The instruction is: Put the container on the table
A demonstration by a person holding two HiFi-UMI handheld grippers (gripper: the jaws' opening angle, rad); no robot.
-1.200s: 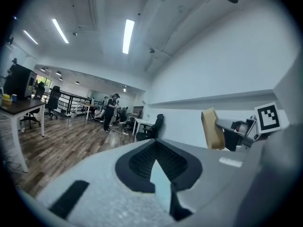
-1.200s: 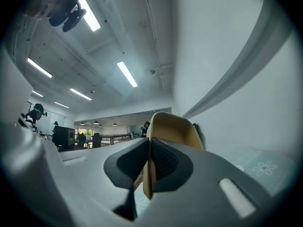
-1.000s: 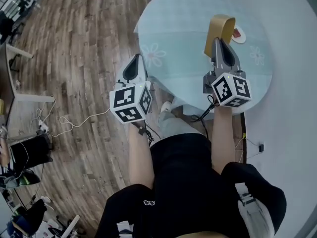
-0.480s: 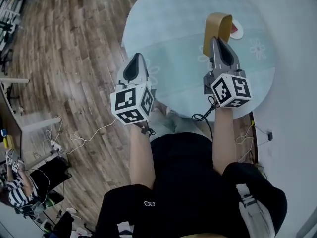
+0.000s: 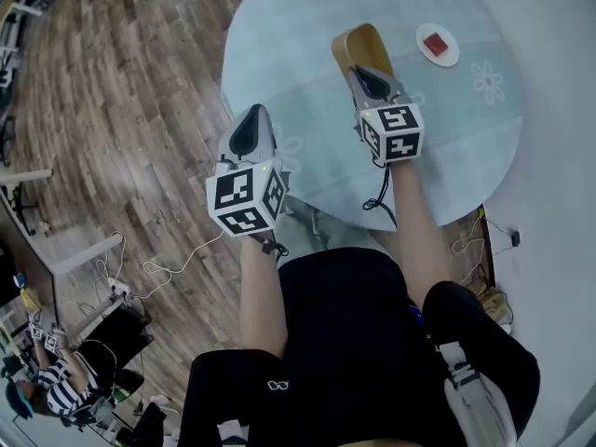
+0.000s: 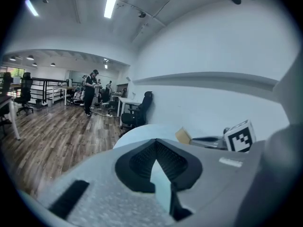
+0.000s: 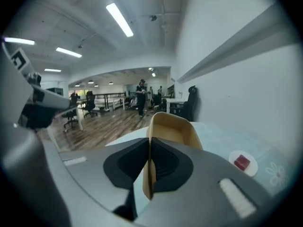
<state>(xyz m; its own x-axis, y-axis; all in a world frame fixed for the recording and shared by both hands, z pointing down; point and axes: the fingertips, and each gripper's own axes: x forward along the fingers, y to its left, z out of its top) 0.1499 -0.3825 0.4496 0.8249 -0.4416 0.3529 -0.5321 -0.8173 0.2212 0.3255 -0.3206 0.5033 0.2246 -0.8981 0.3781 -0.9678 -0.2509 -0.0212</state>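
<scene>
A tan wooden container (image 5: 358,49) hangs over the round, pale blue table (image 5: 298,26), tilted on its side. My right gripper (image 5: 370,80) is shut on the container's near wall. In the right gripper view the container (image 7: 174,129) stands up between the jaws of the right gripper (image 7: 150,150), open side facing right. My left gripper (image 5: 250,130) hovers at the table's near left edge, shut with nothing in it. In the left gripper view the left gripper (image 6: 154,148) points at the table (image 6: 142,131), and the container (image 6: 183,135) shows at the right.
A white saucer (image 5: 437,45) with a red block sits on the table's far right, also in the right gripper view as the saucer (image 7: 243,163). Wooden floor (image 5: 121,91) with cables lies to the left. Office chairs (image 6: 137,113) and people stand beyond the table.
My right gripper has carried the container to the left and further in over the table, away from the saucer. The left gripper has stayed about where it was.
</scene>
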